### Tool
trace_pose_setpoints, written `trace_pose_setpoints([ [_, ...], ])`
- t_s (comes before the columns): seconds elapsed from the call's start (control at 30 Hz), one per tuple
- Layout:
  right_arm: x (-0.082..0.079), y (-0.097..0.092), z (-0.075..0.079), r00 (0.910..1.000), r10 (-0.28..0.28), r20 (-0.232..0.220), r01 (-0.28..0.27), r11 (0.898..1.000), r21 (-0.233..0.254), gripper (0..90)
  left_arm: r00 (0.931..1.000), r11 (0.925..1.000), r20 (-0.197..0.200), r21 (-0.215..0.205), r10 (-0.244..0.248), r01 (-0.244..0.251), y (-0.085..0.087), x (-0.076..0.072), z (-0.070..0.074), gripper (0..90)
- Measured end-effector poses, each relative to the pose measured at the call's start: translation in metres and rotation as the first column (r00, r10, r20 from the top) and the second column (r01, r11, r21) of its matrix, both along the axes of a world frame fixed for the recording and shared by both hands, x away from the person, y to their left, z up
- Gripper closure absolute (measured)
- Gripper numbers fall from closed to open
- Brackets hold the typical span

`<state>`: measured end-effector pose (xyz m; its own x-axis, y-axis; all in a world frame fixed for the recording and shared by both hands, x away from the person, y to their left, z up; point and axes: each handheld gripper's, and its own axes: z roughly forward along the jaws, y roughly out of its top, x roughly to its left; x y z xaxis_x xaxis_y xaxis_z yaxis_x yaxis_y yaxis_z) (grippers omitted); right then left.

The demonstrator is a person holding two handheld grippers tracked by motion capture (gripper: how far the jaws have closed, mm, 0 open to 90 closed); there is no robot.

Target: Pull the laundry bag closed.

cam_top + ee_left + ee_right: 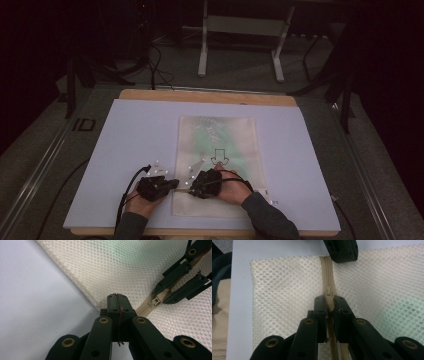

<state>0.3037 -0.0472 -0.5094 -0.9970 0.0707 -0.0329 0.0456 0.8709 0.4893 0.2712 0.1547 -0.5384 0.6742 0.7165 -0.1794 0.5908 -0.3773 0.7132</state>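
**Two claws working the zipper of a mesh bag**

The left claw was clamped on the edge of the mesh bag at the zipper end, likely anchoring it. Just beyond it, the right claw pinched the zipper tape just behind the slider. The pull tab stayed hard to make out; the bag lay flat on the surface.

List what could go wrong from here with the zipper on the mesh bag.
1. The right gripper clamps the zipper tape right at the slider, apparently not its pull; a tug may slip off.
2. The left gripper pinches only the mesh bag at its edge, so the thin mesh could stretch or slide free.
3. The bag lies loose on the table and may drag.
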Motion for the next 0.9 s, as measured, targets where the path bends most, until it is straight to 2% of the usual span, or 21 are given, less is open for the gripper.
trace_pose_setpoints([
  [0.9,-0.005,-0.012,0.002,0.9999,-0.005,0.014,0.005,1.000,-0.002,82.4,1.0000,1.0000,0.000,0.001,0.003,-0.003,0.000,0.000,0.000,89.6],
])
